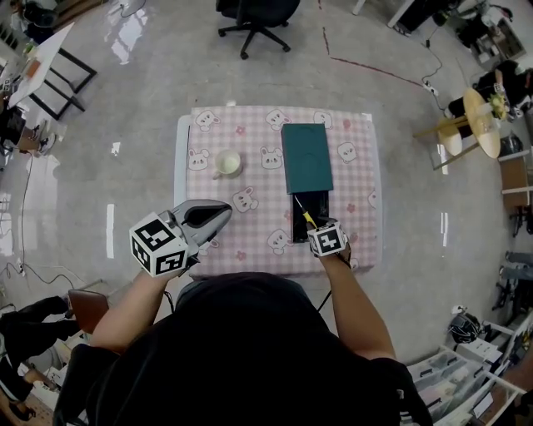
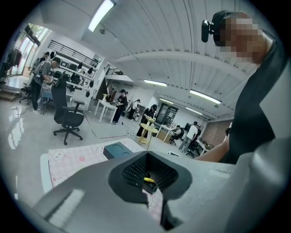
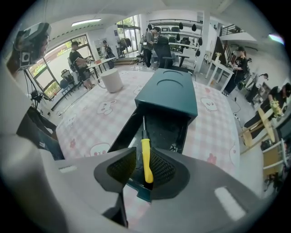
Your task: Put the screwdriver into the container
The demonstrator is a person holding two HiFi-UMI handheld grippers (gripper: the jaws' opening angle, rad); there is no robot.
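Note:
A screwdriver (image 3: 145, 159) with a yellow handle (image 1: 306, 218) sits between the jaws of my right gripper (image 3: 143, 151), which is shut on it. Its metal tip points into the open black drawer (image 3: 161, 129) of a teal container (image 3: 172, 93). The handle's end hangs over the drawer's front wall. In the head view the container (image 1: 306, 156) lies on the table's right half, with my right gripper (image 1: 317, 229) at its near end. My left gripper (image 1: 223, 210) is raised at the front left, shut on nothing. The left gripper (image 2: 147, 154) view looks across the table at the container (image 2: 116, 150).
A white cup (image 1: 226, 163) stands left of the container on the pink checked tablecloth (image 1: 358, 200). A black office chair (image 1: 254, 17) is on the floor beyond the table. Desks and people fill the room's edges.

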